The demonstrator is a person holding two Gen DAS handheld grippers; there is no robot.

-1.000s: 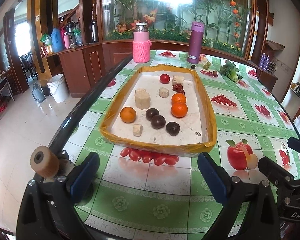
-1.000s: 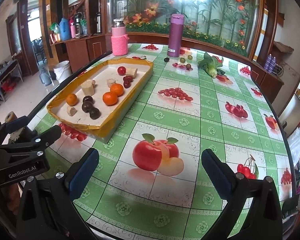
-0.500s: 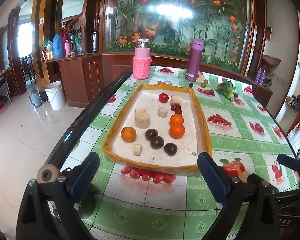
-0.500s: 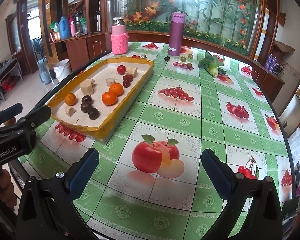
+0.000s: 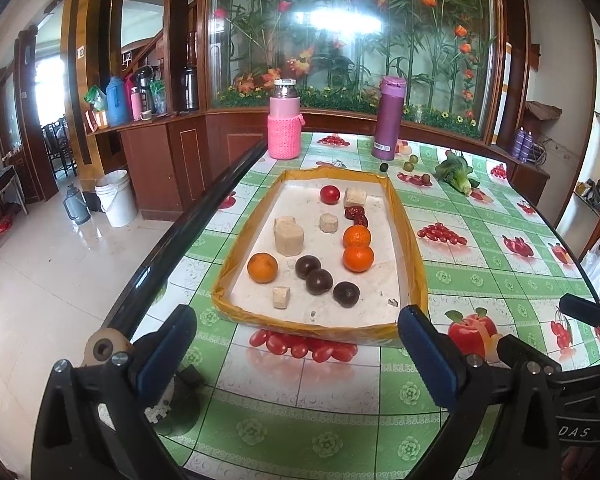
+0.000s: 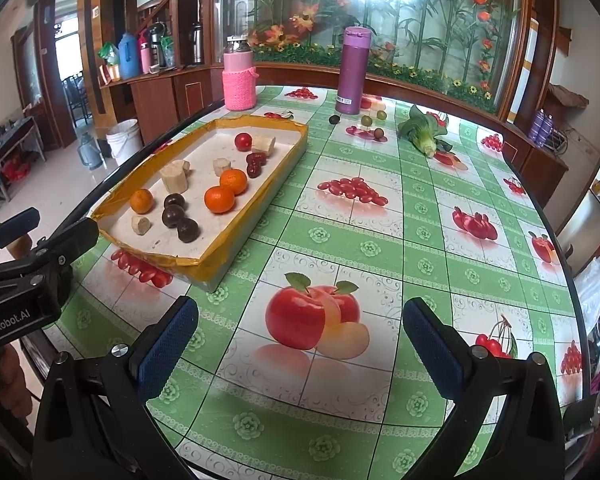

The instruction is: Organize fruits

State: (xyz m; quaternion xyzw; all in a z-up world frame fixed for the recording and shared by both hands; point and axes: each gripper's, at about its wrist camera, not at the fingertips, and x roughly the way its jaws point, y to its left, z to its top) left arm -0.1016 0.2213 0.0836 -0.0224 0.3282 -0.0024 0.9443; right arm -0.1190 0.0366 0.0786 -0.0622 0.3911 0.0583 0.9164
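A shallow tray with a yellow taped rim (image 5: 404, 216) (image 6: 236, 252) lies on the table. It holds three oranges (image 5: 262, 267) (image 6: 219, 199), three dark round fruits (image 5: 319, 281) (image 6: 173, 216), a red tomato (image 5: 329, 194) (image 6: 243, 141), red dates (image 5: 355, 215) and several beige chunks (image 5: 288, 235). My left gripper (image 5: 296, 356) hovers open just before the tray's near edge, holding nothing. My right gripper (image 6: 300, 344) stands open over the printed apple, right of the tray, also with nothing in it.
A pink knitted bottle (image 5: 284, 124) (image 6: 239, 76) and a purple flask (image 5: 389, 118) (image 6: 351, 70) stand at the far end. Small green and dark fruits (image 6: 366, 121) and a leafy vegetable (image 6: 424, 132) lie near them. The table's black edge (image 5: 180, 240) runs along the left.
Both grippers have drawn back and risen a little, so the tray looks smaller and farther. Both stay open. Nothing on the table has moved.
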